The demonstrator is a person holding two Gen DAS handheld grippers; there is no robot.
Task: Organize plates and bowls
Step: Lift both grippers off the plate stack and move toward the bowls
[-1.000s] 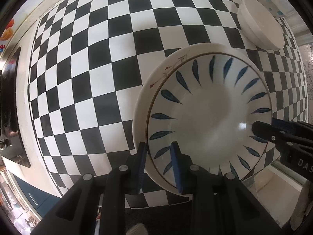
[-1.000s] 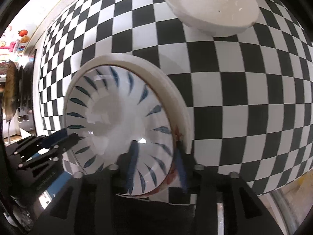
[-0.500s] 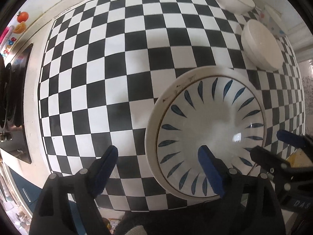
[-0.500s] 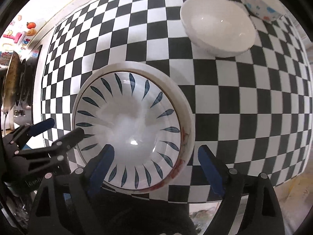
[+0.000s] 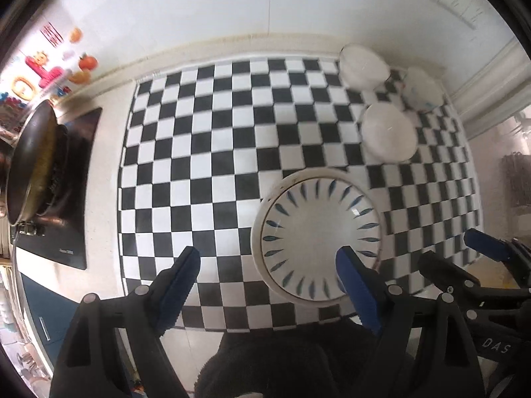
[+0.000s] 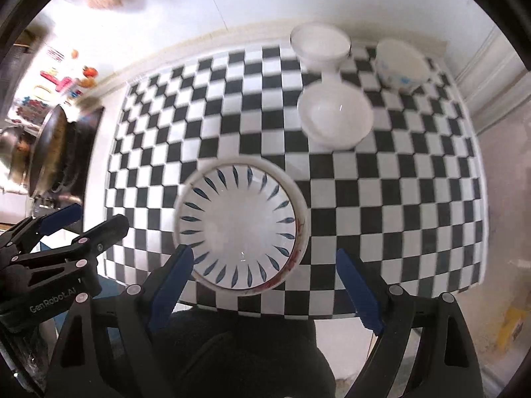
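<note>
Left gripper (image 5: 270, 282): jaws spread wide, nothing in them, hanging above the table and pointing pretty much straight down.
Right gripper (image 6: 265, 280): same deal, wide open and empty, also up over the table.
Leaf plate (image 5: 318, 240): white with blue leaf marks round the inside, sitting nested on a slightly bigger cream plate (image 5: 265, 210) whose rim peeks out around it. The stack sits near the front edge of the table, free of both grippers.
Plain white bowl (image 6: 335, 119): just behind the plates, apart from them.
Second white bowl (image 6: 320, 46): at the back edge by the wall.
Blue-patterned bowl (image 6: 400, 63): back right corner, beside the second white bowl.
Table (image 5: 199, 152): black and white checkered cloth.
Off to the left: a pan (image 5: 33, 162) on a dark stovetop (image 5: 71, 232), plus colourful stickers (image 5: 49, 66) on the wall.
</note>
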